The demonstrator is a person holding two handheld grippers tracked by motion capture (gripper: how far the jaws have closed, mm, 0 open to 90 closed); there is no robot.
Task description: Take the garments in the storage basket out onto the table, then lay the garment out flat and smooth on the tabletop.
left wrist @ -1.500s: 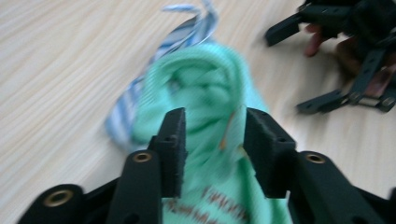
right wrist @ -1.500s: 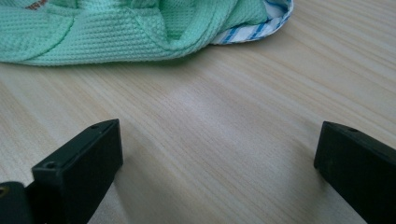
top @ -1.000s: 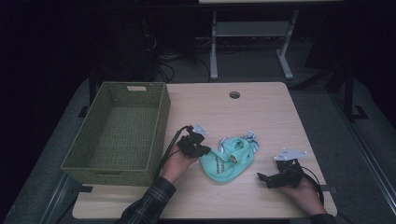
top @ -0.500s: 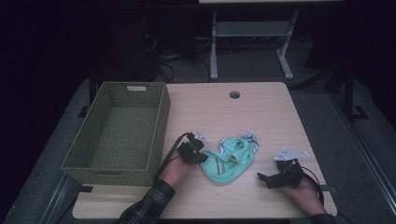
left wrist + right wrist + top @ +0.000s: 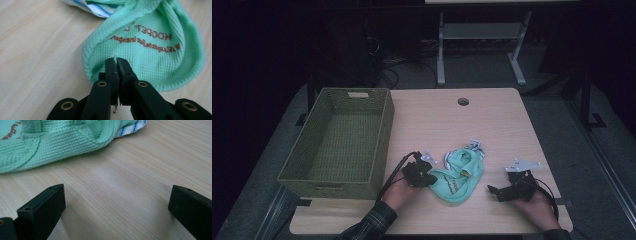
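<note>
**Left jaws pinch the green cloth, basket waiting beyond**

While the right gripper (image 5: 493,190) rests low on the table (image 5: 507,125) with its jaws spread wide and nothing between them, the left gripper (image 5: 116,60) does the work: its two black jaws are clenched together on the near edge of the mint-green garment (image 5: 150,47), a small nip of the knit caught at their tips. In the high view the left gripper (image 5: 432,178) sits at the garment's left edge, and the garment (image 5: 460,175) lies crumpled on the bare wood between the two hands, near the front of the table, with a blue-striped white piece (image 5: 474,146) showing at its far end.

The step in hand looks like the pick-up of the garment, grip made and lift not yet begun. Farther back and to the left stands the green woven basket (image 5: 384,130), well apart from the cloth. The next move likely calls for raising the pinched edge high enough that the trailing fabric clears the basket's rim, then carrying it left. The thin pinch could slip under the cloth's weight.
</note>
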